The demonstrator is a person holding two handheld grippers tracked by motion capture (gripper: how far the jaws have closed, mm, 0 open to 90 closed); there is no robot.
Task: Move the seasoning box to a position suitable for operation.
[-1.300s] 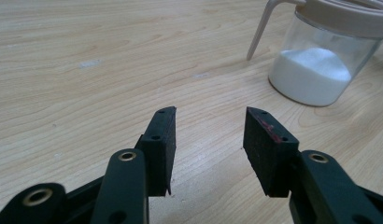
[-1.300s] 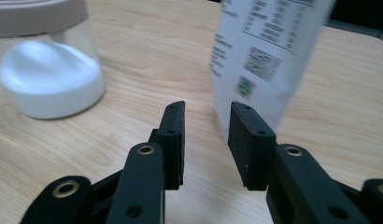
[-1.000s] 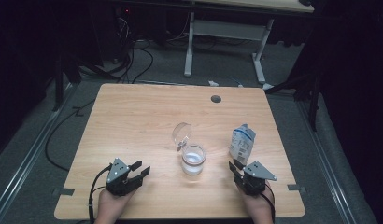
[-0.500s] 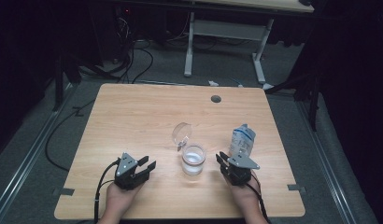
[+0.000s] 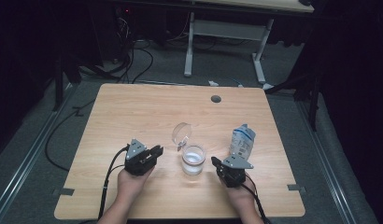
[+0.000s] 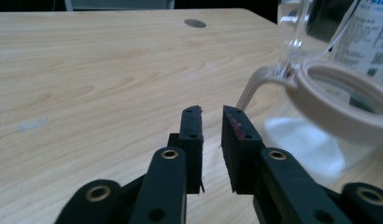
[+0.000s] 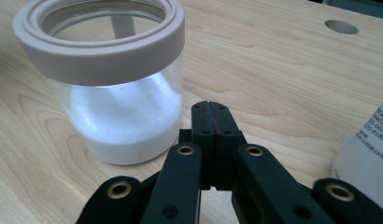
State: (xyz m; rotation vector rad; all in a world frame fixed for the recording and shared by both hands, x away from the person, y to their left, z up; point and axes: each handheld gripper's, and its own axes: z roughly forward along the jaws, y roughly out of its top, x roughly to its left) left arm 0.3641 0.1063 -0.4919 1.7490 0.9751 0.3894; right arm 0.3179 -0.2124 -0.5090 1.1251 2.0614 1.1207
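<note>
A glass jar [image 5: 193, 161] with a pale rim and white powder in its lower part stands on the wooden table [image 5: 133, 112], its hinged clear lid [image 5: 181, 134] flipped up behind it. A white and blue pouch [image 5: 241, 141] stands upright to its right. My left gripper [image 5: 157, 150] lies left of the jar, its jaws a narrow gap apart around nothing [image 6: 212, 112], with the jar [image 6: 339, 102] close at right. My right gripper [image 5: 216, 163] sits between jar and pouch, jaws pressed together and empty [image 7: 210, 106]; the jar [image 7: 110, 84] is just to its left, the pouch [image 7: 367, 154] at right.
A round cable hole [image 5: 216, 99] sits near the table's far edge. Beyond the table stand the white legs of another desk [image 5: 224, 32] and loose cables on the floor [image 5: 129, 60]. Bare tabletop stretches behind and left of the jar.
Both hands have moved inward toward the jar: the left gripper right and forward, the right gripper left to beside the jar. Jar and pouch have stayed put.
</note>
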